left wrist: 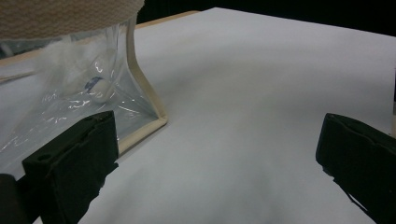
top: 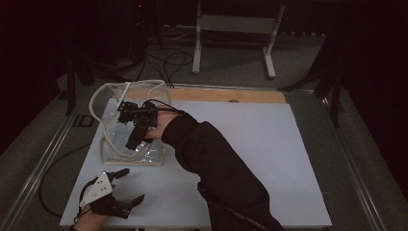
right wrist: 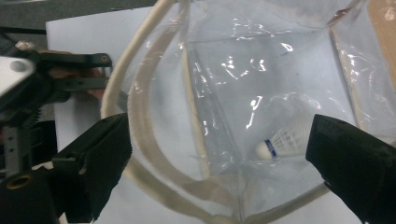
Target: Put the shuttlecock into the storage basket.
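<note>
Shuttlecock [right wrist: 279, 143] lies at the bottom of the clear bag [top: 111, 103], far left on the table [top: 269, 159]. Right gripper [top: 135, 139] reaches inside, jaws spread, probably for it; left gripper [top: 129, 186] waits near, spread and empty.

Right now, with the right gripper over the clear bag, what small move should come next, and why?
Probably lower the right gripper deeper into the clear bag toward the shuttlecock. Its jaws stand wide open above the bag's mouth with nothing between them, and the shuttlecock lies at the bottom. The left gripper rests open on the table, apart from the bag.
</note>
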The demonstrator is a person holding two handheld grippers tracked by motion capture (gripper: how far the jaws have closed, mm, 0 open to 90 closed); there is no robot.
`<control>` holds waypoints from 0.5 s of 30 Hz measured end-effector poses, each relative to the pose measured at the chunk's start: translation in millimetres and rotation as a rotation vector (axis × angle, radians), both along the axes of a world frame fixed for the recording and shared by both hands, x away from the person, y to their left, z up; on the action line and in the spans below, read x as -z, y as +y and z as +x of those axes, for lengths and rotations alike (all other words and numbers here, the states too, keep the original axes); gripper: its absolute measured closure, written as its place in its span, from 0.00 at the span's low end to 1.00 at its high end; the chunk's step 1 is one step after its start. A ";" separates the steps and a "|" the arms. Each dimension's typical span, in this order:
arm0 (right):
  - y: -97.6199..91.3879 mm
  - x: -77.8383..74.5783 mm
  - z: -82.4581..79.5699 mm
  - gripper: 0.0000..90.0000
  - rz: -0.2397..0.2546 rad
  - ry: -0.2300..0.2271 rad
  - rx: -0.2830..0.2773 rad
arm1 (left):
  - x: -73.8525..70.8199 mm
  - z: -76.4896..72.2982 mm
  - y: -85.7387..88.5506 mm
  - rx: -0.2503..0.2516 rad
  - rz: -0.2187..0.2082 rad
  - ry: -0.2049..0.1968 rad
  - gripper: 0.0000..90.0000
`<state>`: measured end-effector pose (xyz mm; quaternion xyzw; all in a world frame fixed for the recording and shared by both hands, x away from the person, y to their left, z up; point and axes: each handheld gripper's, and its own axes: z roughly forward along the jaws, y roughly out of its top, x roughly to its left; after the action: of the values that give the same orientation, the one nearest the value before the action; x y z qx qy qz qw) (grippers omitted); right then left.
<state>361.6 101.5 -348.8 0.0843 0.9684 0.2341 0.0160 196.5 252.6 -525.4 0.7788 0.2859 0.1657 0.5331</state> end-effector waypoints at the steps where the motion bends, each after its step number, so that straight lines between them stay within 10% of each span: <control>1: -0.6 -1.3 -0.6 0.08 -0.001 -0.001 -0.005 | 0.0 0.0 0.0 0.000 0.000 0.000 0.00; 15: -19.7 -12.2 -5.4 0.08 0.025 -0.028 0.006 | 0.1 0.4 -0.2 0.001 0.001 0.000 0.00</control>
<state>356.2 81.8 -336.6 0.0842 0.9648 0.2473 0.0294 196.9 252.4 -525.5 0.7793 0.2854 0.1653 0.5328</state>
